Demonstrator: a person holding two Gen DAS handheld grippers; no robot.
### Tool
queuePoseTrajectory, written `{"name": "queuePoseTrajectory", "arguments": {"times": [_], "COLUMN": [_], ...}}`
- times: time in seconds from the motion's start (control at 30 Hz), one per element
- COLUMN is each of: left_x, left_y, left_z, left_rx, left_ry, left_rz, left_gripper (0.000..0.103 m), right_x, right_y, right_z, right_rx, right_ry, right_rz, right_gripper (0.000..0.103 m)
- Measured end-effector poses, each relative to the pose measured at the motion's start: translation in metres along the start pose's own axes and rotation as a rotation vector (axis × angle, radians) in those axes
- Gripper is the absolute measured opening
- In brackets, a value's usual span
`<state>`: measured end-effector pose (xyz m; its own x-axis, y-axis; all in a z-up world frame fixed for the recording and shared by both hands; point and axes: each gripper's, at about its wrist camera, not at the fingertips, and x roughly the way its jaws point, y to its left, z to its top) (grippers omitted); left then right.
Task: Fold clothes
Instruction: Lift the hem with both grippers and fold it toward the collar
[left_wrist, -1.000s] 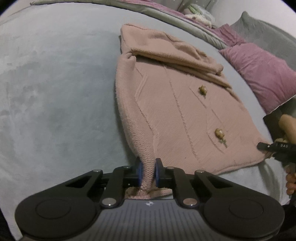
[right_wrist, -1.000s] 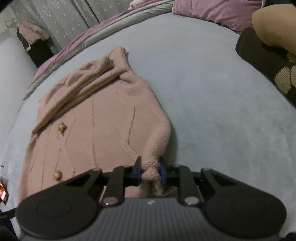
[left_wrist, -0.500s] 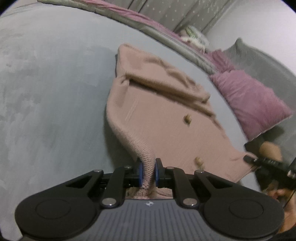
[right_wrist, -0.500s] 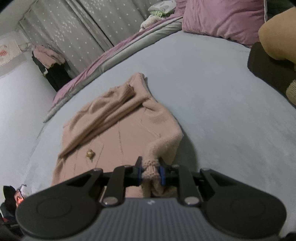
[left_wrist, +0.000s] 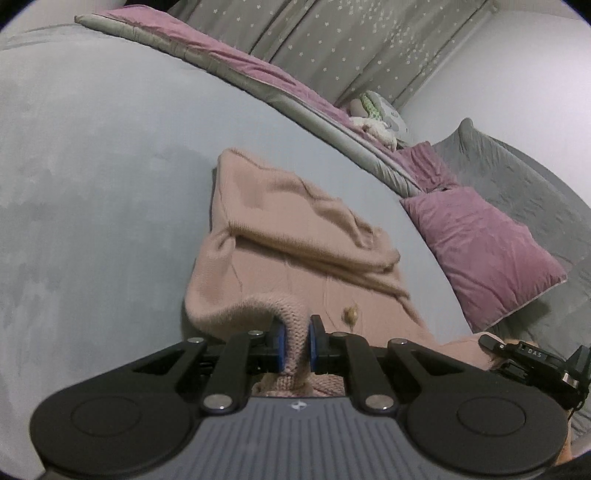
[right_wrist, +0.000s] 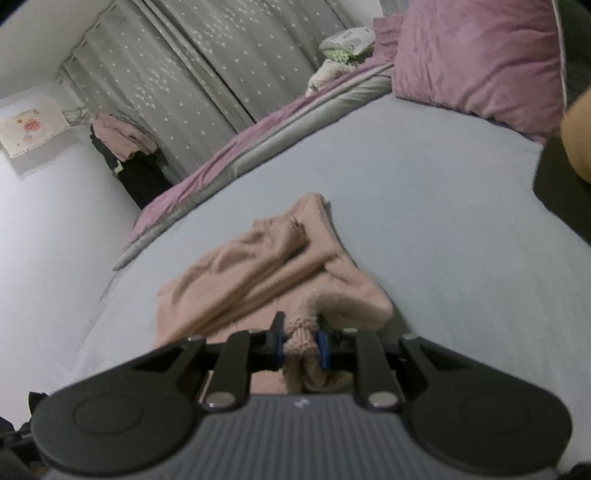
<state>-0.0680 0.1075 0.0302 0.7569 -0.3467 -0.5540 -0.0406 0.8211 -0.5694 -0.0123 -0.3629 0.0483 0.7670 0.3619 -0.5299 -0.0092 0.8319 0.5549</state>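
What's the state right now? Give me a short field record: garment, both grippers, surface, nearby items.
garment: pink knit cardigan, sleeves folded across its far part, near hem lifted off the bed
left gripper: shut on the hem's left corner
right gripper: shut on the hem's right corner
surface: grey-blue bedspread
visible button: one
nearby: purple pillow beside the cardigan, apart from it

"DAS" stands on the right tongs (left_wrist: 532, 360).

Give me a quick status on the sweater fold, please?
Left gripper shut on pink sweater hem; right gripper shut on the other corner. Hem raised off the bed. Nothing in the way.
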Motion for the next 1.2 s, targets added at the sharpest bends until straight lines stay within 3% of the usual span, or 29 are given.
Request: {"name": "queuePoseTrajectory", "arguments": {"times": [0.67,1.0,1.2], "left_x": [0.053,0.084,0.099], "left_y": [-0.002,0.005,0.019], "left_z": [0.079,0.110,0.132], "left_rx": [-0.014,-0.033,-0.085], "left_ry": [-0.113,-0.135,-0.133], "left_rz": [0.031,0.041,-0.006], "left_gripper": [0.010,0.010,0.010], "right_x": [0.065,0.107,0.130], "right_y": [0.040,0.031,0.025], "right_z": [0.082,0.103,0.116], "right_rx": [-0.063,-0.055,-0.038], "right_ry": [-0.113,-0.134,-0.150], "right_rz": [0.073,0.074,0.080], "right_gripper": [0.016,0.016,0.016]}}
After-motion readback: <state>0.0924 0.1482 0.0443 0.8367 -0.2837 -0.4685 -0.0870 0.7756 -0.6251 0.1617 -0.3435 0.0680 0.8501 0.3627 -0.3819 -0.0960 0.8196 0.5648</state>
